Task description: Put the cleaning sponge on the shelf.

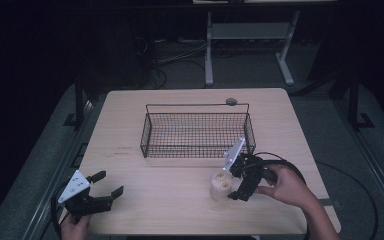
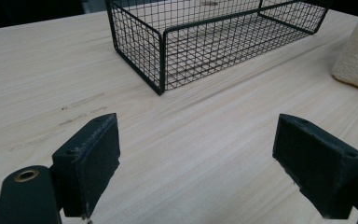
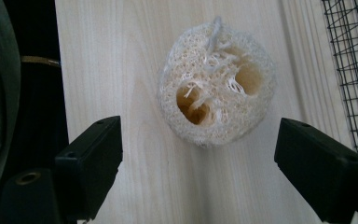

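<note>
I have the right gripper (image 1: 232,184) hovering over the loofah (image 1: 220,184), jaws wide open, nothing held. In the right gripper view the loofah (image 3: 217,103) sits on end between and just beyond the jaws, holes facing the camera, not touched yet. It stands on the tabletop (image 1: 145,195) lower centre-right of the high view, just in front of the basket (image 1: 197,131).

Left gripper (image 1: 105,189) parked lower left of the frame, jaws wide open, empty. Its view shows the basket (image 2: 161,51) corner ahead and the loofah (image 2: 357,56) at the right edge.

My read: grasp not made yet. Left to do: close on the loofah, lift, likely drop into the basket, which looks empty.

Surface: pale wood-grain tabletop, bare apart from these and a small round disc (image 1: 231,101) at the far edge. Room dark; table legs and floor cables behind.
</note>
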A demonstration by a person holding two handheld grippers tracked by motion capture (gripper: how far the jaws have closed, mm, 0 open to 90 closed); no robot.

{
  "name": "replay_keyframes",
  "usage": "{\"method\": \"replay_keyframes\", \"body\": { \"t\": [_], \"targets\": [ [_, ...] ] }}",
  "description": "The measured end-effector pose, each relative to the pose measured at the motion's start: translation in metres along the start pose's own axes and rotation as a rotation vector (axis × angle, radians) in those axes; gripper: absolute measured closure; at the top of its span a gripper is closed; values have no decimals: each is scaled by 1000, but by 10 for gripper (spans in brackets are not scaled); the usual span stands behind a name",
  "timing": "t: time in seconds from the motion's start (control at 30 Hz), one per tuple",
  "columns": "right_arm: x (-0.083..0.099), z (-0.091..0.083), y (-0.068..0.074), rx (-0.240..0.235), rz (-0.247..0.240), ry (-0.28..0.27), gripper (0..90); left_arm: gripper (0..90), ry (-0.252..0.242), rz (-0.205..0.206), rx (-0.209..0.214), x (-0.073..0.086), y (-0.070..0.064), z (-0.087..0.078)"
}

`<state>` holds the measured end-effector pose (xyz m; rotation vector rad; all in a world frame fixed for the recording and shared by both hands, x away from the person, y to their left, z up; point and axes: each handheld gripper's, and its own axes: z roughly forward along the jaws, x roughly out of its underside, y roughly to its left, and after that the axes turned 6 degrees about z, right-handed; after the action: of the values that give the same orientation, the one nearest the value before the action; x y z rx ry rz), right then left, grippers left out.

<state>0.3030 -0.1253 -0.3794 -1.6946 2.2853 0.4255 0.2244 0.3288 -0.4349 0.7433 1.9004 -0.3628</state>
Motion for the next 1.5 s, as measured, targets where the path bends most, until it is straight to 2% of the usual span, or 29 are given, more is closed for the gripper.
{"method": "replay_keyframes", "body": {
  "t": [0.47,0.57,0.63,0.8,0.9,1.17,1.5],
  "targets": [
    [-15,10,-2,3,-19,29,155,141,-2,2,5,0,-1,1],
    [-19,14,-3,8,-22,56,160,141,-2,1,6,0,-1,1],
    [-21,16,-3,3,-30,63,208,140,-2,1,6,-1,-1,1],
    [-26,21,-4,17,-34,94,217,141,-2,0,5,0,-1,0],
    [-28,22,-4,12,-46,92,266,141,-5,-3,3,0,0,0],
    [-30,19,-2,14,-55,97,275,141,-5,0,3,0,0,0],
    [-35,6,-3,3,-67,69,276,141,-4,-2,3,0,0,0]
  ]
}}
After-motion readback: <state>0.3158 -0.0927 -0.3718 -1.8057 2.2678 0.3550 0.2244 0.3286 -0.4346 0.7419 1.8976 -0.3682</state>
